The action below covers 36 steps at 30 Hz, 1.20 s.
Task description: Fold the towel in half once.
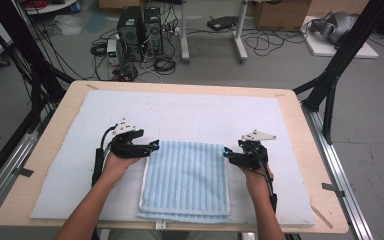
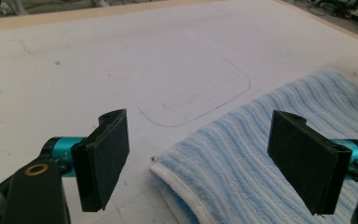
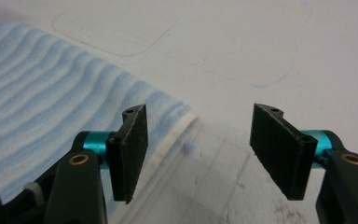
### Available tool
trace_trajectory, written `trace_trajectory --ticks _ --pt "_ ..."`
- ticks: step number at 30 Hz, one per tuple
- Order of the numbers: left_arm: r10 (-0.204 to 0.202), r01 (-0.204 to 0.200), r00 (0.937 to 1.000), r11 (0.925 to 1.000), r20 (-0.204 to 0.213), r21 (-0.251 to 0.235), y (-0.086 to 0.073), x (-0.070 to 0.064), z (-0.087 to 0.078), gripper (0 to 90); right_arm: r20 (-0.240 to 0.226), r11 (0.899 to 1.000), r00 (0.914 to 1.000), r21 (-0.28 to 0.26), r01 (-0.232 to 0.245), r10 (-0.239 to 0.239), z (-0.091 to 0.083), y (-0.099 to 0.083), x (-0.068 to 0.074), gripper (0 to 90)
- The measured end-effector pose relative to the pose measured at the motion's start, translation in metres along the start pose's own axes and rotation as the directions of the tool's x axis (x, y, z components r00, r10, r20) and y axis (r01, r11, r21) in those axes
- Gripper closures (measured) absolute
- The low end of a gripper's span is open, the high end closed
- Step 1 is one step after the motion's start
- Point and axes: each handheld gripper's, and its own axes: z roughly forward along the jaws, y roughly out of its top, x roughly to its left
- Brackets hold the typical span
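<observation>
A light blue striped towel lies folded on the white mat, near the table's front edge. My left gripper hovers open at the towel's far left corner, its jaws spread to either side of that corner with nothing between them. My right gripper is open at the far right corner, which lies below the gap between its jaws. The towel fills the right of the left gripper view, and the towel spreads across the left of the right gripper view.
A white mat covers most of the wooden table. Faint pen outlines mark the mat beyond the towel. Computers, cables and black frame legs stand on the floor behind the table.
</observation>
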Motion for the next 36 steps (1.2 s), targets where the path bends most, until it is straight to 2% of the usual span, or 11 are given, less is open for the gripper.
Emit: trace_trajectory --ticks 6,10,14,17,19,20,22,25,29,32,36 --pt "-0.020 0.021 0.9997 0.9974 -0.017 0.068 -0.007 0.007 0.015 23.4 -0.049 0.999 0.9987 0.042 0.019 -0.017 0.018 0.001 0.000 50.9" --pt "-0.020 0.026 0.9989 0.9882 -0.042 0.151 -0.013 0.010 0.025 26.6 -0.045 0.996 0.9986 0.084 0.031 -0.027 0.029 0.000 0.001 48.9" --pt "0.037 -0.026 0.9975 0.9850 -0.060 0.170 -0.013 0.007 0.026 31.6 -0.032 0.992 0.9995 0.127 0.007 -0.003 0.038 -0.003 -0.003 49.0" --pt "0.062 -0.049 0.9960 0.9830 -0.065 0.177 -0.013 0.006 0.024 43.5 -0.039 0.991 0.9989 0.128 0.030 -0.026 0.038 -0.003 0.000 59.1" --pt "0.025 -0.023 0.9996 0.9847 -0.010 0.173 -0.013 0.008 0.022 68.1 -0.068 0.992 0.9975 0.126 0.028 -0.019 0.039 -0.002 0.000 77.3" --pt "0.026 -0.026 0.9997 0.9839 0.001 0.177 -0.013 0.007 0.023 82.6 -0.117 0.991 0.9930 0.132 -0.002 0.018 0.040 -0.002 -0.001 83.7" --pt "0.080 -0.076 0.9966 0.9796 -0.016 0.186 -0.009 0.003 0.024 84.5 -0.116 0.989 0.9928 0.148 -0.012 0.030 0.043 0.002 -0.002 85.4" --pt "0.055 -0.050 0.9976 0.9938 -0.043 0.099 -0.005 0.006 0.022 85.0 -0.067 0.989 0.9976 0.145 0.026 -0.016 0.048 0.011 -0.003 85.7" --pt "0.016 -0.015 0.9993 0.9995 -0.034 0.027 -0.005 0.018 0.018 85.3 -0.044 0.998 0.9990 0.063 0.001 0.002 0.052 0.022 -0.009 85.7" --pt "0.012 -0.015 0.9981 0.9986 -0.060 -0.050 -0.003 0.023 0.019 85.4 -0.024 0.998 0.9993 0.047 0.031 -0.030 0.058 0.029 -0.009 85.7" --pt "0.040 -0.045 0.9972 0.9967 -0.063 -0.067 0.008 0.027 0.026 85.4 0.016 0.998 0.9981 0.034 0.059 -0.060 0.068 0.033 -0.011 85.7"
